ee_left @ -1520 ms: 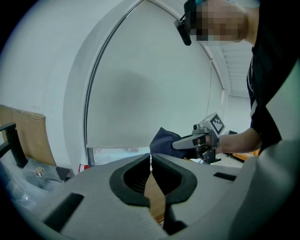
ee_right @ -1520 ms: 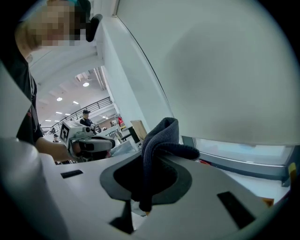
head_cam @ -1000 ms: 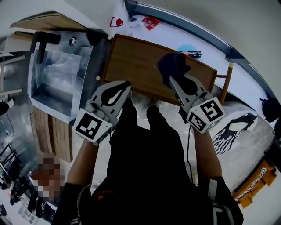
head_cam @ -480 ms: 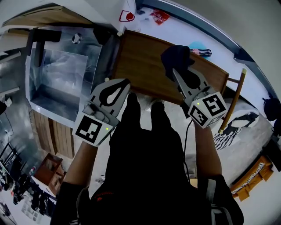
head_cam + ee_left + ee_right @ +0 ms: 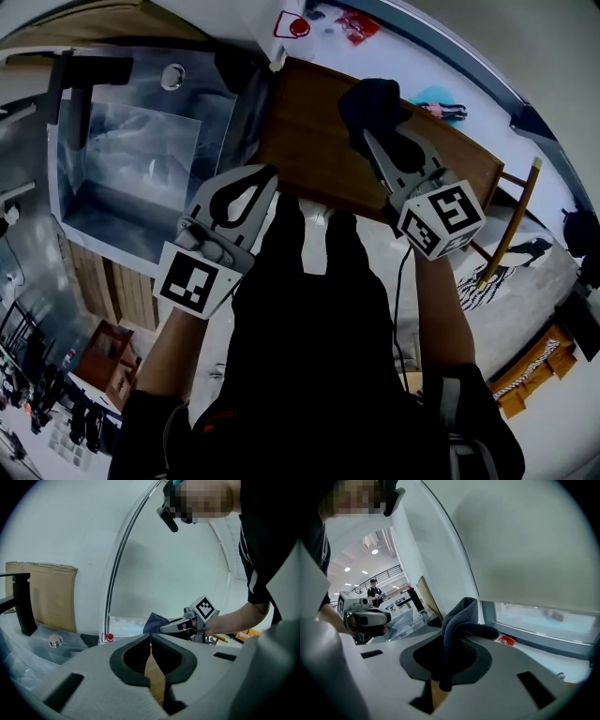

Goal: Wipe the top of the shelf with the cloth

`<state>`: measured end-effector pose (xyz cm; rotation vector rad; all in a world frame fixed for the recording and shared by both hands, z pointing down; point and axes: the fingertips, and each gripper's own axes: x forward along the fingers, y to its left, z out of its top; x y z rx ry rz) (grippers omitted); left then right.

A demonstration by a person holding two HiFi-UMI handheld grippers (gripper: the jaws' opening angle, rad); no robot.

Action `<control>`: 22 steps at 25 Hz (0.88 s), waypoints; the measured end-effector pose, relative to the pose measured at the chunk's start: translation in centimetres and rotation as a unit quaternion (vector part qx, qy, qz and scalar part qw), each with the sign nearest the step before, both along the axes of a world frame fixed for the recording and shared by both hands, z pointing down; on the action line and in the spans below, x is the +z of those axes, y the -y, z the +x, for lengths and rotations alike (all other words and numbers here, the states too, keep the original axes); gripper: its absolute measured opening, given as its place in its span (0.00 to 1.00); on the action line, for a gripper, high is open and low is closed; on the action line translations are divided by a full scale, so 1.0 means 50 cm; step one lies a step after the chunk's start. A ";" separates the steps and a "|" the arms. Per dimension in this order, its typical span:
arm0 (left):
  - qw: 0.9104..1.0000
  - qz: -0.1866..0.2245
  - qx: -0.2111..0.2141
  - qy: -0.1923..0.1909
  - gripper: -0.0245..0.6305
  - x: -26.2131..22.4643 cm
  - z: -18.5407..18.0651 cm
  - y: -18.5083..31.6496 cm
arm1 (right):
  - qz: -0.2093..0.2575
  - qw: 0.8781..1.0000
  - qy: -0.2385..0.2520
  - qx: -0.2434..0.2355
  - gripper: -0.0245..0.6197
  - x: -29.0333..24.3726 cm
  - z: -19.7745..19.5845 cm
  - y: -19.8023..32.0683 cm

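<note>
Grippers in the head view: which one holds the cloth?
The right gripper, shut on the dark cloth over the shelf; the left gripper is shut, empty.

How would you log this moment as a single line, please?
right claw: shut on cloth, over shelf top | left claw: shut, empty, by front edge of shelf top

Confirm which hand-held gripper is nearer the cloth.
Right. The right hand-held gripper is shut on the cloth over the shelf top; the left hand-held gripper, shut and empty, sits at the shelf's near edge, apart from the cloth.
</note>
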<state>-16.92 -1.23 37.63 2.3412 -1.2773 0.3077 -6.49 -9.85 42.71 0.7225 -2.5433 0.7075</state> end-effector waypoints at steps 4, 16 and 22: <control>1.000 -0.002 -0.003 -0.004 0.08 0.017 -0.016 0.005 | 0.006 1.000 -0.013 -0.008 0.11 0.035 -0.039 0.015; 1.000 -0.024 -0.008 -0.016 0.08 0.050 -0.051 0.000 | -0.002 0.999 -0.033 -0.019 0.11 0.129 -0.133 0.051; 0.999 -0.030 -0.009 -0.018 0.08 0.052 -0.062 0.002 | -0.012 0.999 -0.036 -0.017 0.11 0.170 -0.169 0.067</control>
